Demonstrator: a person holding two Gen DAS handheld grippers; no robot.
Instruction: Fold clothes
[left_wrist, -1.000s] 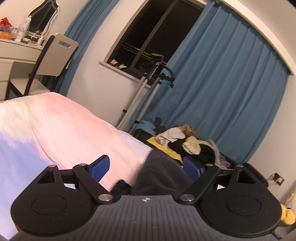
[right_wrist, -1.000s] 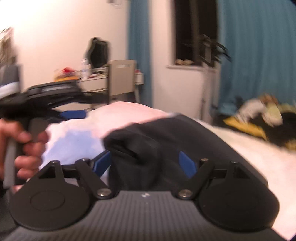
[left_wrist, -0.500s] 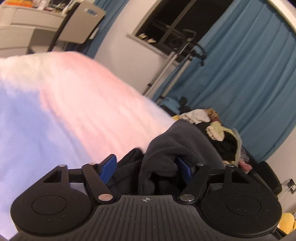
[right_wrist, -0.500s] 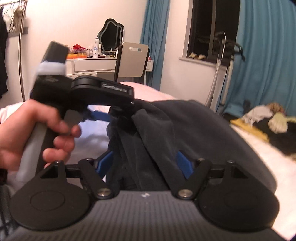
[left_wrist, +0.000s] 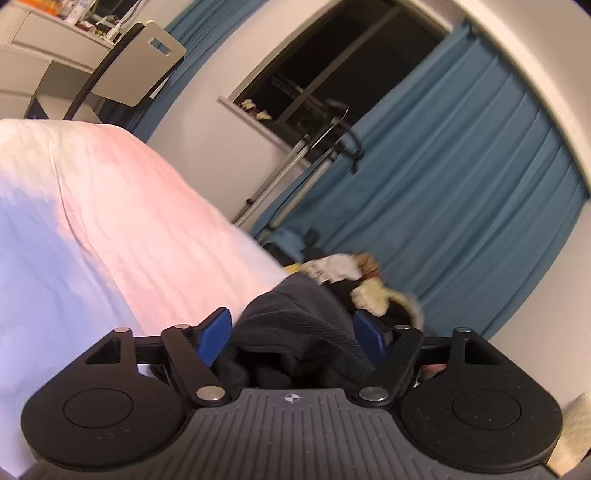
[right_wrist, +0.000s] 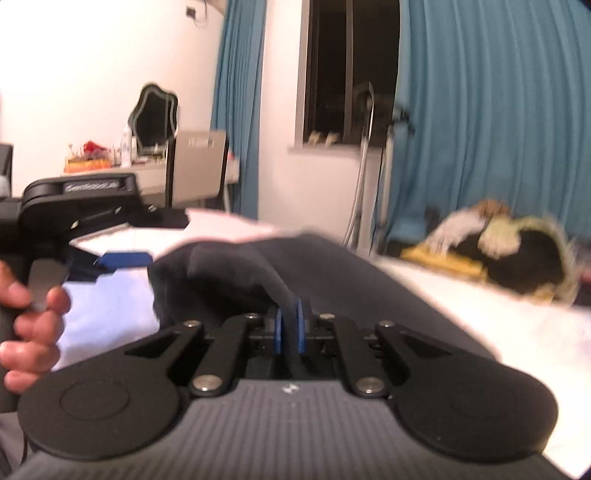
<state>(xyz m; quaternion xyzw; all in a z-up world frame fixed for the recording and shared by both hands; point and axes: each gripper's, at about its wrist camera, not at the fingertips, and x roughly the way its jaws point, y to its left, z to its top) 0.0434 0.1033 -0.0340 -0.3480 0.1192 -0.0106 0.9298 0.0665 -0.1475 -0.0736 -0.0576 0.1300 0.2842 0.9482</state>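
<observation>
A dark grey garment (right_wrist: 332, 273) lies bunched on the white bed (left_wrist: 110, 221). My right gripper (right_wrist: 290, 328) is shut on a fold of it, the blue pads pinching the cloth. My left gripper (left_wrist: 291, 332) is open, its blue pads either side of a hump of the same garment (left_wrist: 295, 321), not pinching it. The left gripper also shows in the right wrist view (right_wrist: 110, 258), held in a hand at the garment's left end.
A heap of other clothes (right_wrist: 491, 243) lies at the far side of the bed by the blue curtains (right_wrist: 498, 110). A dressing table with a chair (right_wrist: 195, 166) stands beyond the bed's left end. A clothes steamer stand (left_wrist: 295, 162) is by the window.
My right gripper has closed on a fold of the dark garment; it was open half a second ago. My left gripper stays open around the garment and has tilted a little.
</observation>
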